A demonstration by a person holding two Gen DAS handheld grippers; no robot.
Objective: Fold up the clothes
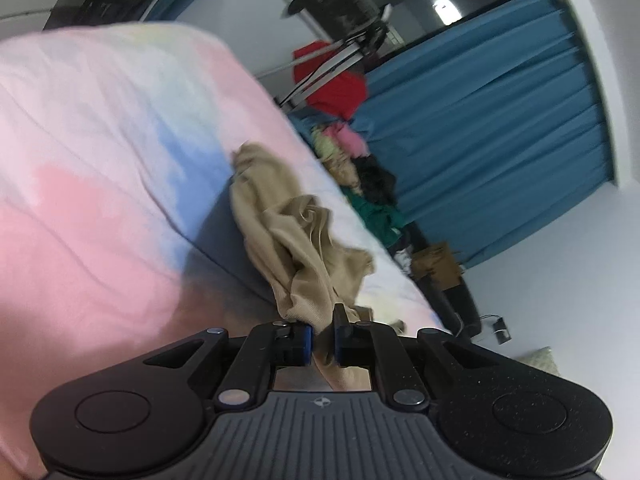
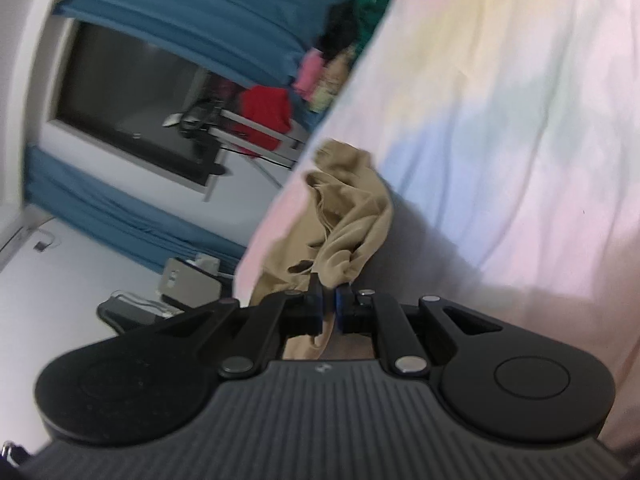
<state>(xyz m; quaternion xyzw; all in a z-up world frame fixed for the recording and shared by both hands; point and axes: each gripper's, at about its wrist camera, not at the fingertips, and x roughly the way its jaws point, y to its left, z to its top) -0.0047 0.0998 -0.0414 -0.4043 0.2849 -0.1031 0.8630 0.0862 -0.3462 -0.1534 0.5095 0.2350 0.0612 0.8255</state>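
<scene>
Soft indoor light; both views motion-blurred, fisheye-curved edges; dark shadow under garment [image 1: 296, 240].

**Tan garment on a pastel tie-dye sheet**

The garment [image 1: 296, 240] is plain tan, with no print. The bedsheet [image 1: 100, 160] under it is tie-dyed in soft pink, pale blue, faint yellow and white patches. The curtain [image 1: 500, 140] is solid teal blue. A bright red cloth [image 1: 340, 88] hangs on a grey rack. The clothes pile [image 1: 360, 168] mixes pink, yellow-green, black and green, though blur may hide any patterns. Both grippers are black with blue pads [image 1: 306, 344].
</scene>
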